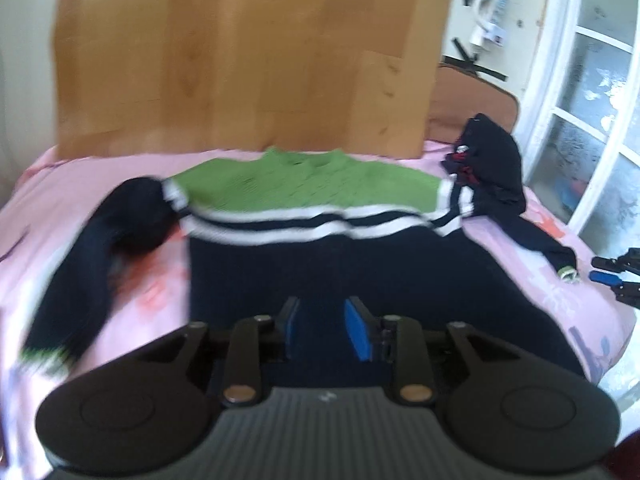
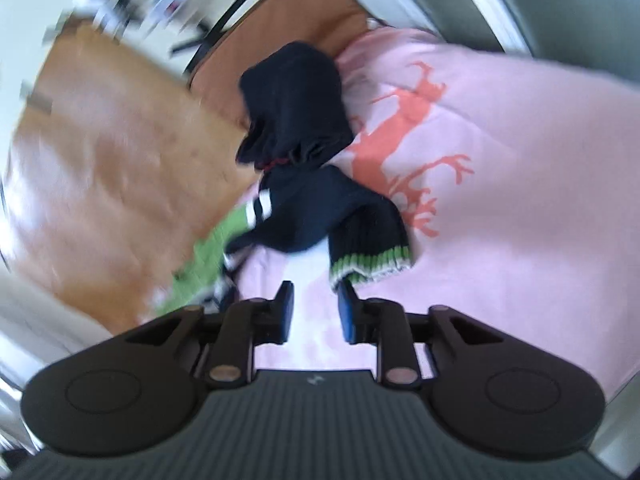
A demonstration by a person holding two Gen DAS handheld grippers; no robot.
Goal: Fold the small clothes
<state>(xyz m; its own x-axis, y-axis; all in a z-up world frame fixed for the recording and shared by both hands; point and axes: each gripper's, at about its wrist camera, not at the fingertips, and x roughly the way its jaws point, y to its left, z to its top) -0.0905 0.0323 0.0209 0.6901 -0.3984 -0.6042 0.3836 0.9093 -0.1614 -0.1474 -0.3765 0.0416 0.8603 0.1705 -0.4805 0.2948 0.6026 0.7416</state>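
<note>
A small sweater point(image 1: 304, 220), green at the top with white stripes and a navy body, lies flat on the pink bedspread point(image 1: 152, 292). Its left sleeve point(image 1: 92, 272) trails down to the left. My left gripper point(image 1: 322, 330) is open and empty, over the sweater's lower hem. My right gripper point(image 2: 314, 308) is open and empty, just short of the right sleeve's green-striped cuff point(image 2: 370, 266). The right gripper also shows at the far right of the left wrist view point(image 1: 612, 276).
A dark bundled garment point(image 1: 492, 160) sits by the sweater's right shoulder; it also shows in the right wrist view point(image 2: 294, 104). A wooden board point(image 1: 248, 56) stands behind the bed. A brown headboard point(image 1: 472, 100) and a white-framed window point(image 1: 592, 100) are at right.
</note>
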